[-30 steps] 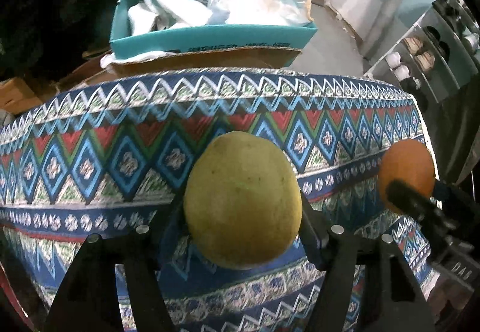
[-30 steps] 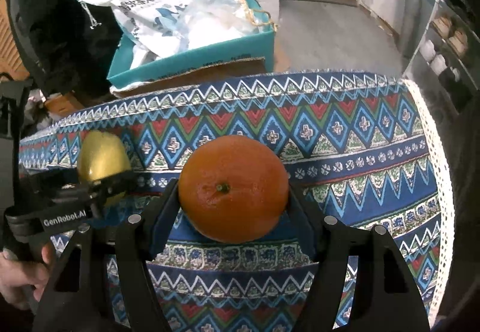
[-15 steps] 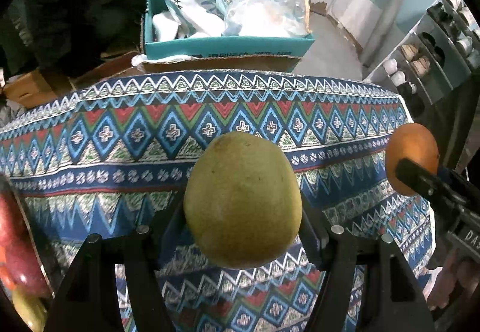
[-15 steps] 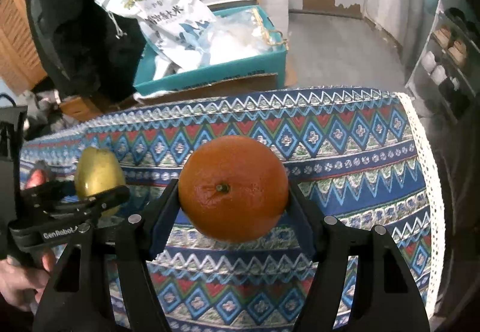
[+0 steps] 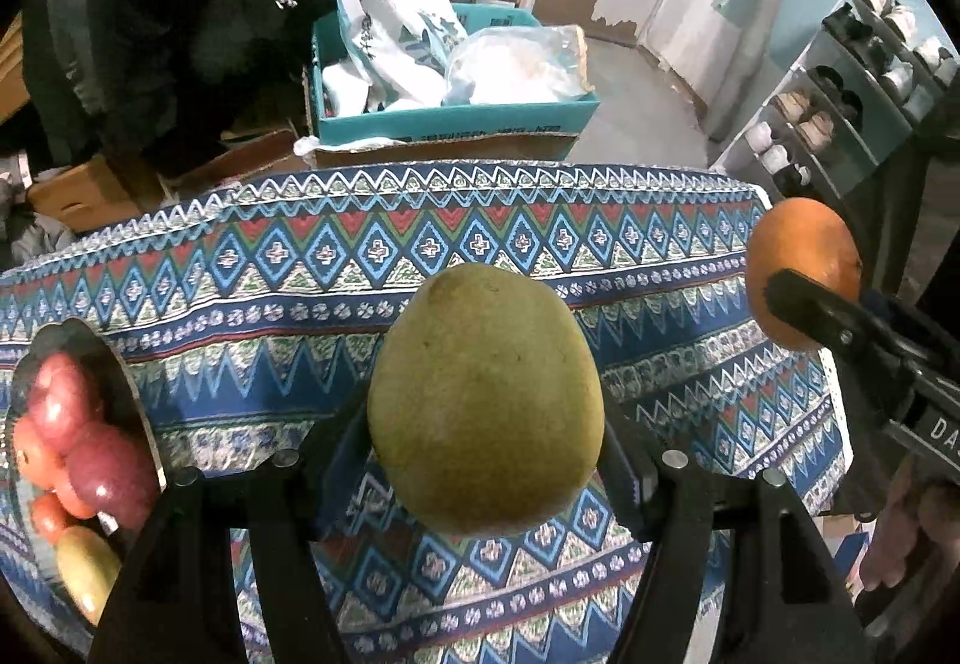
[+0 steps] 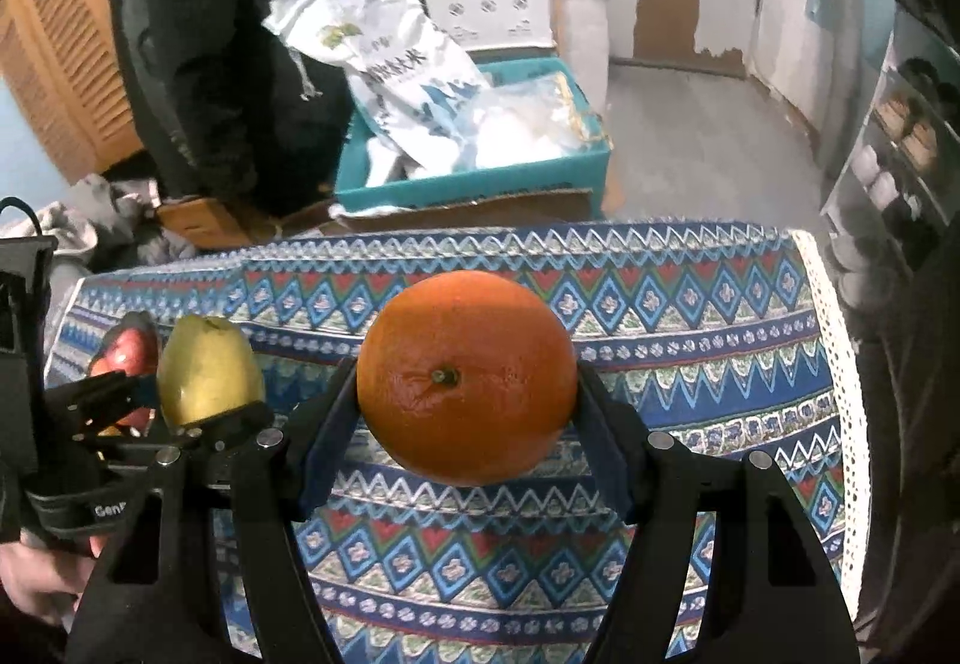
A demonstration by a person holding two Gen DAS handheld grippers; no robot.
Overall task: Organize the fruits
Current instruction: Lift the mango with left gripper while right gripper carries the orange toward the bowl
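Note:
My left gripper is shut on a green-yellow pear, held above the patterned tablecloth. My right gripper is shut on an orange, stem end facing the camera, also above the cloth. In the left wrist view the orange and the right gripper show at the right edge. In the right wrist view the pear in the left gripper shows at the left. A metal bowl with red apples and other fruit sits at the left of the table.
Beyond the table's far edge stands a teal box with a white rice bag and plastic bags. A shoe rack stands at the right. A dark-clothed person is behind the table on the left. A hand holds the left gripper.
Both grippers have risen with their fruit, so the table looks smaller and farther. The fruit bowl has come into view at the left of the left wrist view.

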